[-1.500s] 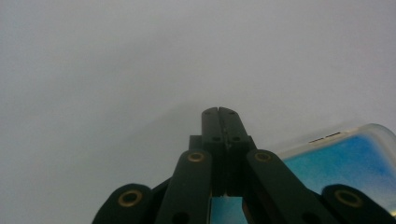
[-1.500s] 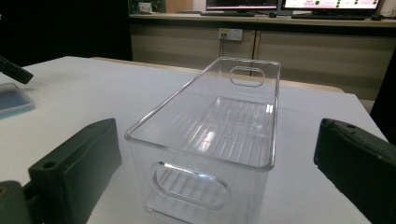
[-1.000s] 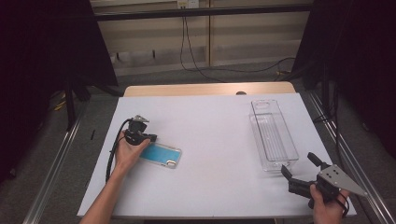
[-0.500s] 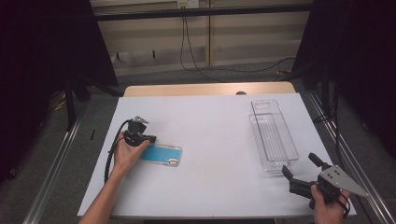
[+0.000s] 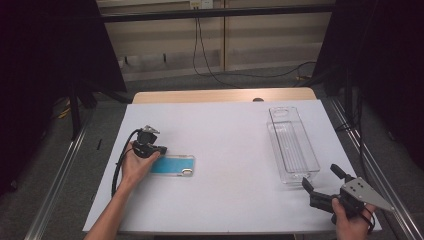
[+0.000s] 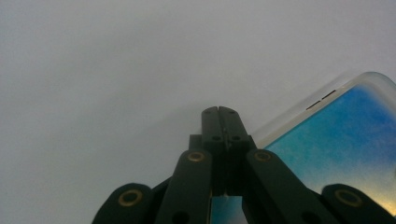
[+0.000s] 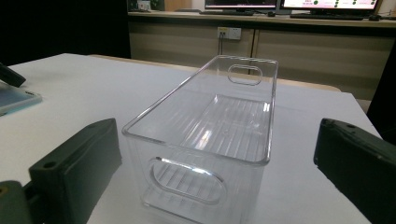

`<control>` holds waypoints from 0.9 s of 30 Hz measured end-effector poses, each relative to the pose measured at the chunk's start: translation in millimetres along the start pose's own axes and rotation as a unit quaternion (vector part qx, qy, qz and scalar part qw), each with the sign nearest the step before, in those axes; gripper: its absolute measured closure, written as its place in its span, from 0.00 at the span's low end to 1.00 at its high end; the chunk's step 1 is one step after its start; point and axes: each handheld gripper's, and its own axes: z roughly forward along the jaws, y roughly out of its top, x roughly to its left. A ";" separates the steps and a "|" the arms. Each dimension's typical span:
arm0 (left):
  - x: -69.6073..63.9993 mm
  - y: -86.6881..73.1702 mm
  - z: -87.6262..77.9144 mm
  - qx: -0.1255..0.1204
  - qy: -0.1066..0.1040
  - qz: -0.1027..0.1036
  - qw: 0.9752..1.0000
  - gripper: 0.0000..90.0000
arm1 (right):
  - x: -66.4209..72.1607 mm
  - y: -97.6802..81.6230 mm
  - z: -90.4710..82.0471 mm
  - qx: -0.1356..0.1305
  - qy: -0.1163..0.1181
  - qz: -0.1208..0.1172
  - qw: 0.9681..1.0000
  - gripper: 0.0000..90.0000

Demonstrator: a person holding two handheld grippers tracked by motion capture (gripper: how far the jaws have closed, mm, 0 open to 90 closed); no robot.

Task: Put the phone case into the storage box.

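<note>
Forearm and hand enter from the near left edge in the high view, the left gripper [image 5: 156, 148] held low over the white table [image 5: 225, 130] at the left end of a phone [image 5: 172, 165]. In the left gripper view its black jaws are pressed together with no gap, tips just beside the phone's corner; whether they pinch its edge cannot be told from this angle. The phone lies flat, blue-faced, inside a clear soft-looking case with rounded corners. At the near right corner, the right hand [image 5: 350, 222] holds the right gripper [image 5: 322, 179] tilted toward the far left, jaws spread wide and holding nothing. Just beyond those jaws stands a clear plastic bin [image 7: 210, 135], long and rectangular, with a ribbed floor and an oval handle cutout at each end. The bin is empty.
</note>
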 end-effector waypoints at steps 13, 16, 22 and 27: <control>-4.3 -3.8 -3.9 0.005 -0.002 -0.001 1.000 1.00 | 0.3 0.1 -0.2 -0.001 0.001 0.000 1.000 0.00; -5.1 -4.8 -4.7 0.006 -0.003 -0.003 1.000 1.00 | 0.0 0.1 -0.3 -0.001 0.001 -0.001 1.000 0.00; -5.3 -5.6 -5.1 0.006 -0.003 -0.002 1.000 1.00 | -0.1 0.3 -0.1 -0.002 0.001 -0.003 1.000 0.00; -4.3 -6.3 -5.0 0.003 -0.010 -0.008 1.000 1.00 | 0.0 0.6 -0.3 -0.003 -0.002 -0.003 1.000 0.00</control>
